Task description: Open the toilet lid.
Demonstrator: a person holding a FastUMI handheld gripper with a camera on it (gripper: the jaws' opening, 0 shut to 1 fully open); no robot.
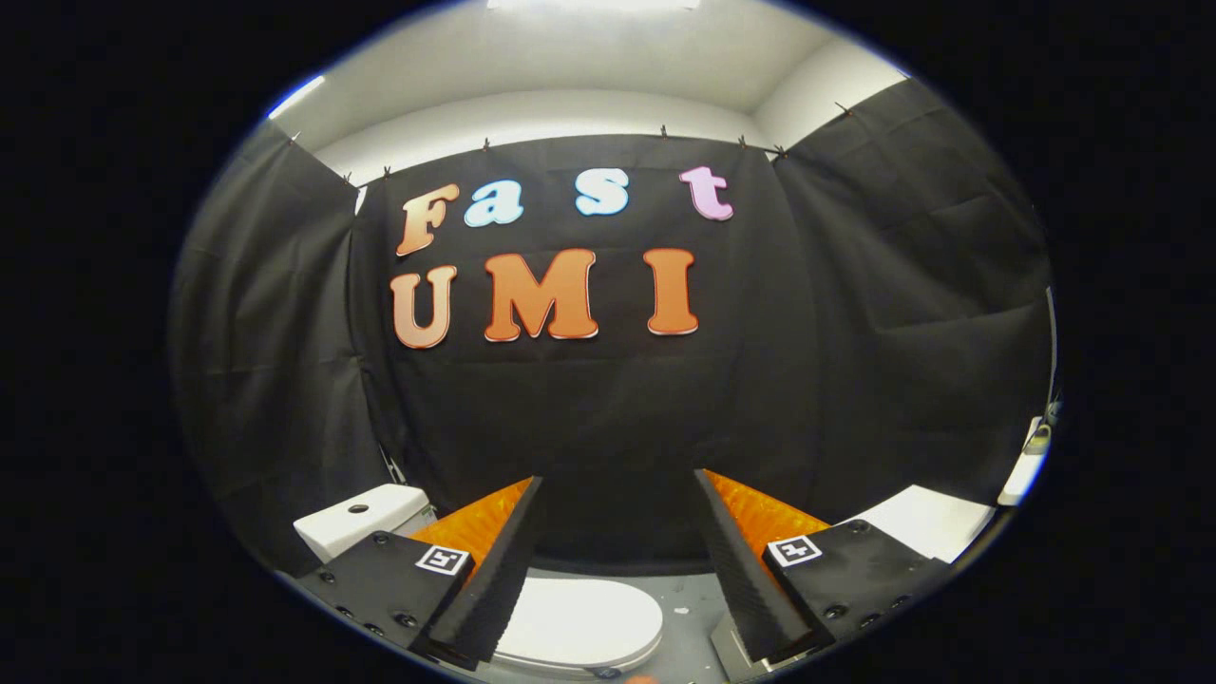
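Booth floor (689, 598), grey: toilet lid (579, 622), white, down, lying below and between the fingers, toward the left one. Gripper (617, 560) spread wide, holding nothing. Cistern (361, 518) beyond left finger.

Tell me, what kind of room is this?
It looks like a pretend bathroom built inside a booth. There's a white toilet with its lid down and its tank behind, and black cloth walls all around. The open gripper hangs above the toilet, holding nothing.

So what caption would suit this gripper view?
Open gripper held above a toilet, its white lid shut, tank off to one side.
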